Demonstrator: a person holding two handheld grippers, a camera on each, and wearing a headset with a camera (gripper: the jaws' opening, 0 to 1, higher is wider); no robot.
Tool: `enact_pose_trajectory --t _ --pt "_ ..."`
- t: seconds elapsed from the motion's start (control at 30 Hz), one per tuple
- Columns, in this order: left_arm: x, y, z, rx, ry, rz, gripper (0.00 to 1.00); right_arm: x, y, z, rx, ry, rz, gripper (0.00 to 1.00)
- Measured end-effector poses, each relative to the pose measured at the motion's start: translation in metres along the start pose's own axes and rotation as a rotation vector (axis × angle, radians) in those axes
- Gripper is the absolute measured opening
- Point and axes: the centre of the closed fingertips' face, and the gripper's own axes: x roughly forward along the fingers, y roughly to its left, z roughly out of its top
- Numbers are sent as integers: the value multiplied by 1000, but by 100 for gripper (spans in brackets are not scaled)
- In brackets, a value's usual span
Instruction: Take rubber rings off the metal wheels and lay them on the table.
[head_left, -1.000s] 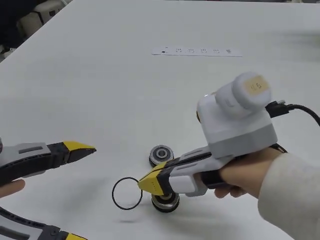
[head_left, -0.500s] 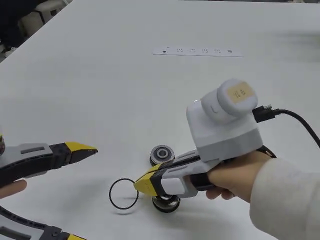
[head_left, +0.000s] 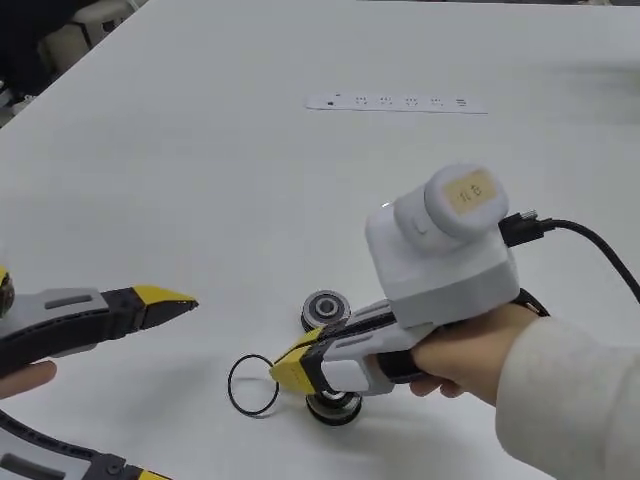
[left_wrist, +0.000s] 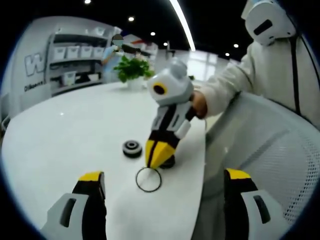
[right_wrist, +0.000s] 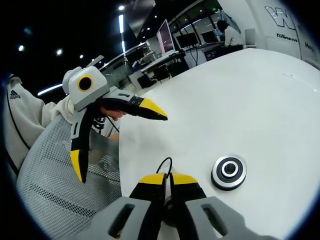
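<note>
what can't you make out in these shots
Nearer metal wheel: head view, mostly covered by the right gripper; any ring left on it, unclear.
Rubber ring: right gripper view, mostly hidden behind the shut jaws; touching the table or lifted, cannot tell.
Left gripper: head view, lower jaw cut by the bottom edge.
Power strip: head view, sockets too small.

A thin black ring (head_left: 253, 385), pinched at one side in the right tongs (head_left: 283, 368), sits by the bench's (head_left: 200, 180) near edge. The far wheel (head_left: 324, 309) lies flat, and the near wheel (head_left: 333, 405) is half hidden.
</note>
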Motion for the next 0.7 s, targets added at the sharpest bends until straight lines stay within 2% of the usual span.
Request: enact_pose_trajectory --t 0.37,0.7 --pt "0 -1 0 -2 5 -1 100 -10 -4 4 -9 -14 -16 5" --pt "2 -3 1 10 9 -10 100 -25 -6 11 -63 -36 -36 10"
